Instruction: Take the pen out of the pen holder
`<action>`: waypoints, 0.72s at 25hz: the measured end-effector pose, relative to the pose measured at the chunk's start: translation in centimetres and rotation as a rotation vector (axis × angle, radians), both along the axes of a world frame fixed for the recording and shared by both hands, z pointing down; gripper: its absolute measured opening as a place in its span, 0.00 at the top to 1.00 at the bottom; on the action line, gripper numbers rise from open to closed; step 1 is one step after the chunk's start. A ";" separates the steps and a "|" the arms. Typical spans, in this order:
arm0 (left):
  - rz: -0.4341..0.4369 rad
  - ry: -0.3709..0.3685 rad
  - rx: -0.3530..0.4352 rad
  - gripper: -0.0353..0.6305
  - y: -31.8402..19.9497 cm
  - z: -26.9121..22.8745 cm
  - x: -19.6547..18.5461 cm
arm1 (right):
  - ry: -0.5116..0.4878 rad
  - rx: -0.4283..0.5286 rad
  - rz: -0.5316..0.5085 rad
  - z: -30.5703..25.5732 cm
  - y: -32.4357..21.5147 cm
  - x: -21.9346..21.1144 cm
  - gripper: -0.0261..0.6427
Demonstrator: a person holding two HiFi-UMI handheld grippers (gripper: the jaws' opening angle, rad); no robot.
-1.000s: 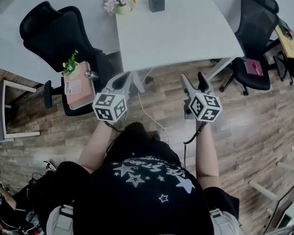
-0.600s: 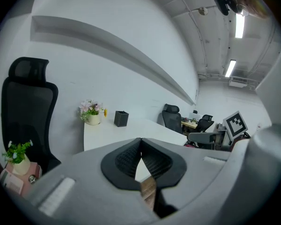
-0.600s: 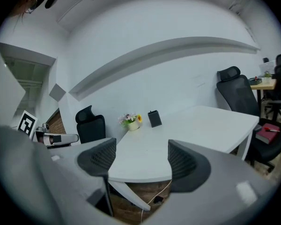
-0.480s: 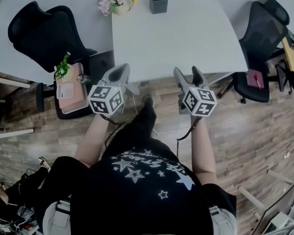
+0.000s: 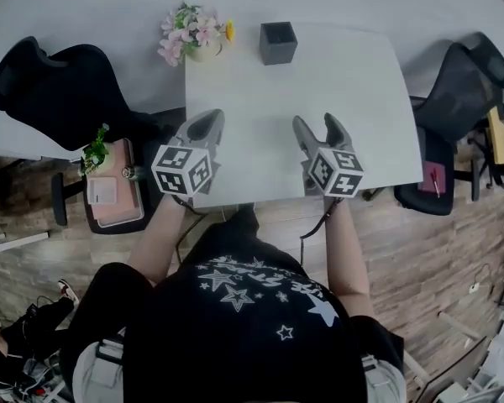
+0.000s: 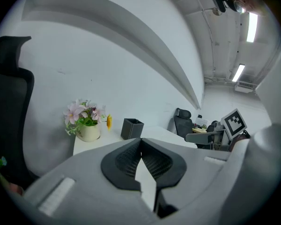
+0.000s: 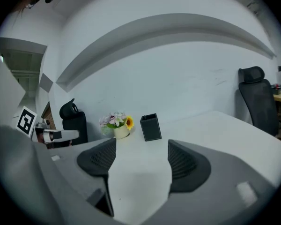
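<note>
A dark square pen holder (image 5: 278,42) stands at the far edge of the white table (image 5: 353,99); it also shows in the left gripper view (image 6: 131,128) and the right gripper view (image 7: 151,127). No pen is visible in it from any view. My left gripper (image 5: 203,128) hovers over the table's near left part, its jaws shut with nothing between them. My right gripper (image 5: 319,129) hovers over the near right part, jaws open and empty. Both are well short of the holder.
A pot of pink flowers (image 5: 191,39) stands left of the holder. Black office chairs (image 5: 55,91) flank the table on the left and right (image 5: 458,91). A small stand with a plant (image 5: 101,170) sits at the left.
The person has stepped up to the table. Both grippers now hang over its near edge instead of over the wooden floor; the holder looks closer.
</note>
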State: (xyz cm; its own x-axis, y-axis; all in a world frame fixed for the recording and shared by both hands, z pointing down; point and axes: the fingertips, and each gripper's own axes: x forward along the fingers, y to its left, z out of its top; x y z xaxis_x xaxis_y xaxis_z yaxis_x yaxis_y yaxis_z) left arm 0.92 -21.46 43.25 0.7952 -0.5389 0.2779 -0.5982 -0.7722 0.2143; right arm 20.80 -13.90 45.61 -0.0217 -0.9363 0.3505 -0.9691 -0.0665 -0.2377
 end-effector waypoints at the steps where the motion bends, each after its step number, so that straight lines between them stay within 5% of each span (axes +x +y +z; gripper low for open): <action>1: -0.003 0.003 -0.003 0.93 -1.1 0.0 0.6 | 0.004 -0.001 -0.010 -0.1 -1.4 0.4 0.45; 10: -0.023 0.021 0.001 0.93 -6.9 -0.1 3.6 | 0.045 0.009 -0.106 -1.6 -11.3 1.5 0.45; 18: -0.099 -0.059 0.066 0.93 -8.4 0.2 4.8 | 0.059 0.020 -0.271 -2.0 -18.1 1.2 0.45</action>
